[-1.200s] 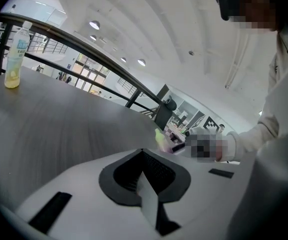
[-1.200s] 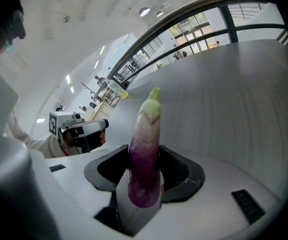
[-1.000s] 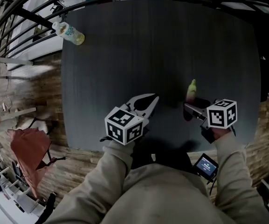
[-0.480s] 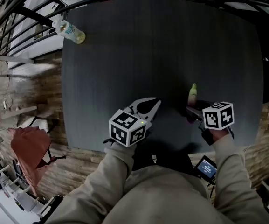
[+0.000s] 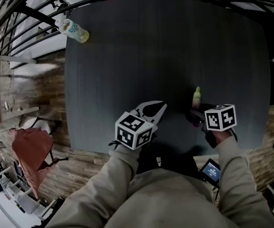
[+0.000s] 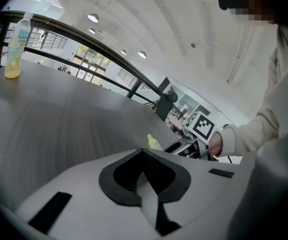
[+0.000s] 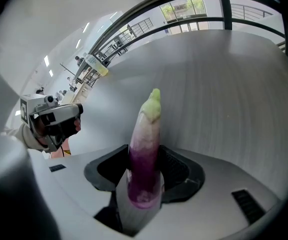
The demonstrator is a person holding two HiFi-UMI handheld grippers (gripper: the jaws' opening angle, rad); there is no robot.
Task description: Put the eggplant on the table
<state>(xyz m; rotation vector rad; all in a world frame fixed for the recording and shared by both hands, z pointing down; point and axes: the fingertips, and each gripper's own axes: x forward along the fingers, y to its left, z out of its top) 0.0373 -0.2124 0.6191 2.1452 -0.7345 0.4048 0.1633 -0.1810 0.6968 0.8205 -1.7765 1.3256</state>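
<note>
Two grippers, only one loaded. Right gripper (image 7: 144,160) is clenched on the slim purple-and-white eggplant with a pale green tip (image 7: 146,129). It grips the purple end, and the tip sticks out ahead over the dark grey grained table (image 5: 165,46) (no view shows whether it touches the top). Left gripper (image 6: 143,153) has its jaws together on nothing, near the right one. Clear plastic bottle of yellowish liquid (image 5: 72,30) sits well apart at the far corner. Likely step is set-down: lower until the eggplant lies flat, then release gently so it won't roll; don't drop it tip first.
</note>
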